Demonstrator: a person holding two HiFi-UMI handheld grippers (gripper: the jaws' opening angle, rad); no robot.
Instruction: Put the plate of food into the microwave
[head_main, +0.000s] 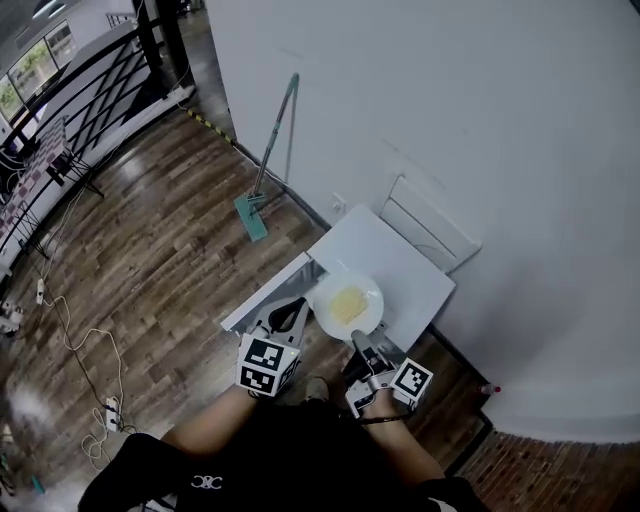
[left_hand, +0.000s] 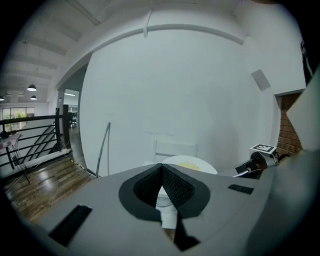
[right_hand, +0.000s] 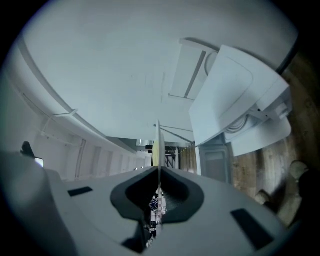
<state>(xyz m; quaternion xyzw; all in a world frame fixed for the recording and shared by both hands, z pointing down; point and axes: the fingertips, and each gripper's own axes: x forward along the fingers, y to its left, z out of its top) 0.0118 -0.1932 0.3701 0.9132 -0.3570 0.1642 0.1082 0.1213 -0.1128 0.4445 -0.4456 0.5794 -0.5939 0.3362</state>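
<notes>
A white plate (head_main: 347, 303) with yellow food hangs level in front of the white microwave (head_main: 390, 255). My right gripper (head_main: 358, 343) is shut on the plate's near rim. In the right gripper view the plate (right_hand: 158, 142) is edge-on between the closed jaws, with the microwave (right_hand: 232, 97) beyond it. The microwave door (head_main: 266, 294) stands swung out to the left. My left gripper (head_main: 292, 318) is beside the plate's left edge, close to the door, jaws shut and empty. The left gripper view has the plate (left_hand: 192, 163) just past the jaws and the right gripper (left_hand: 257, 161) at the right.
A mop (head_main: 266, 170) leans against the white wall left of the microwave. Wooden floor (head_main: 150, 250) spreads out to the left, with cables (head_main: 85, 350) and a black railing (head_main: 90, 90) farther off. A white panel (head_main: 425, 225) leans on the wall behind the microwave.
</notes>
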